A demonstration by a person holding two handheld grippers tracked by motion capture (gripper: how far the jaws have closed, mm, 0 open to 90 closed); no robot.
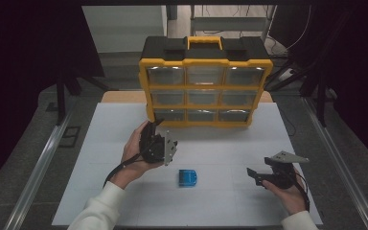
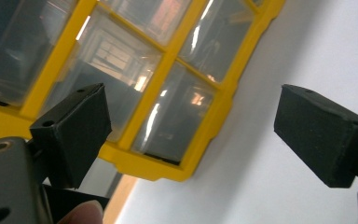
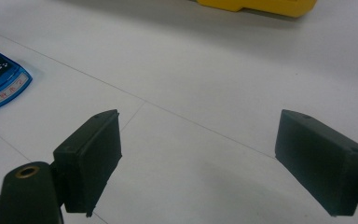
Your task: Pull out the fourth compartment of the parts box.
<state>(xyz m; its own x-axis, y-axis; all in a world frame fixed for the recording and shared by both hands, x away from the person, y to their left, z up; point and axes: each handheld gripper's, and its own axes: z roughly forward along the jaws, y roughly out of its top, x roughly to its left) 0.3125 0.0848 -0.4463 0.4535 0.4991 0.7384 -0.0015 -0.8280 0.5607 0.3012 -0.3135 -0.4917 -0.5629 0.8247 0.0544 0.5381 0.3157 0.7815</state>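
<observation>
While both grippers' fingers are held apart and empty, the blue case [image 1: 188, 177] lies before the organizer [image 1: 204, 81]. It is judged light, stiff and slippery, best pinched across its narrow sides.

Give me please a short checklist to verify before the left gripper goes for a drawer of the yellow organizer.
1. Left gripper jaws open and holding nothing: ok.
2. Left gripper aimed at the yellow organizer, bottom-row drawers ahead: ok.
3. Drawers all closed: cannot tell.
4. Right gripper open, away from the organizer: ok.
5. Blue case lies flat between both grippers, out of the path: ok.
</observation>
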